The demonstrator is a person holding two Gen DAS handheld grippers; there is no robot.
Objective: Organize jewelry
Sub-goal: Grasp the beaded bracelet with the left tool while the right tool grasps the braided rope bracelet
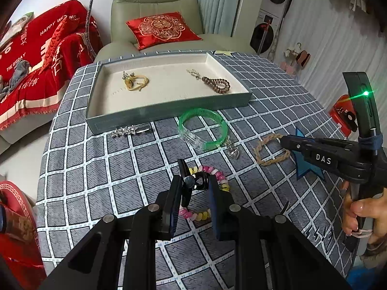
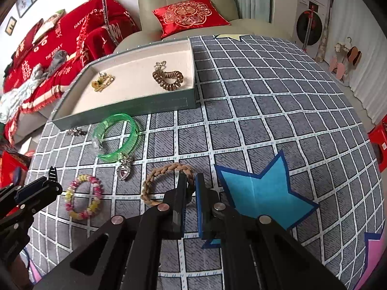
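My left gripper (image 1: 195, 181) is shut on a small black hair clip (image 1: 193, 181), just above a pink and yellow spiral hair tie (image 1: 223, 181) that lies on the checked cloth. In the right wrist view my right gripper (image 2: 191, 178) is shut on the near side of a tan braided band (image 2: 167, 169). A grey-green tray (image 1: 169, 111) with cream lining stands farther back and holds a brown spiral tie (image 1: 217, 84), a yellow piece (image 1: 135, 82) and a small silver piece (image 1: 193, 73). In front of the tray lie a green bangle (image 1: 203, 125), a silver hair clip (image 1: 130, 130) and a heart pendant (image 1: 233, 151).
A blue star patch (image 2: 261, 193) is on the cloth right of the right gripper. A green armchair with a red cushion (image 1: 162, 29) stands behind the table, with a sofa under a red blanket (image 1: 36, 60) at left. A hand (image 1: 362, 212) holds the right gripper's handle.
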